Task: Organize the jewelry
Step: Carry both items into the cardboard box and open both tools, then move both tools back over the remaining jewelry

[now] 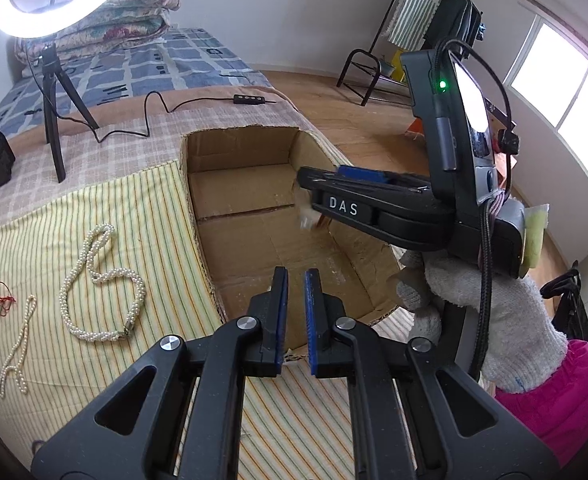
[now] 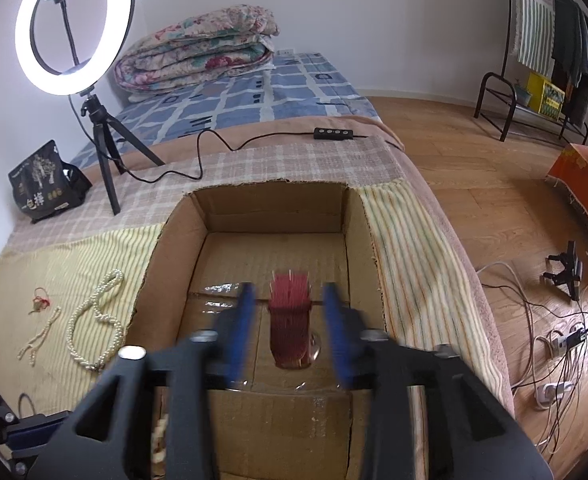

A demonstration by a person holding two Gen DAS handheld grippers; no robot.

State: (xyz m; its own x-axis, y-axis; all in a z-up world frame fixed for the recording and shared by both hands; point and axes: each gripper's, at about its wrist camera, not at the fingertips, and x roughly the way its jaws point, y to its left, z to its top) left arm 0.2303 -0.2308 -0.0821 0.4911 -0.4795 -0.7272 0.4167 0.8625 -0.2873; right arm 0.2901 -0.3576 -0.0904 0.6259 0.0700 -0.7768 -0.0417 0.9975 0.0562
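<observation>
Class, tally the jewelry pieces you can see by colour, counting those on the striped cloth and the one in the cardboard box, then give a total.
White pearl pieces on the striped cloth: 2, the thick pearl necklace and the thin pearl strand
Red pieces: 2, the red cord charm on the cloth and a blurred red tassel piece in the cardboard box
Total: 4

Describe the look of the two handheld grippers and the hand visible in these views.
Both grippers are matte black with blue ribbed pads and silver pivot bolts. The right gripper bears white "DAS" lettering, a green indicator light and a braided black cable. The right hand wears a white knit glove over a magenta sleeve.
</observation>
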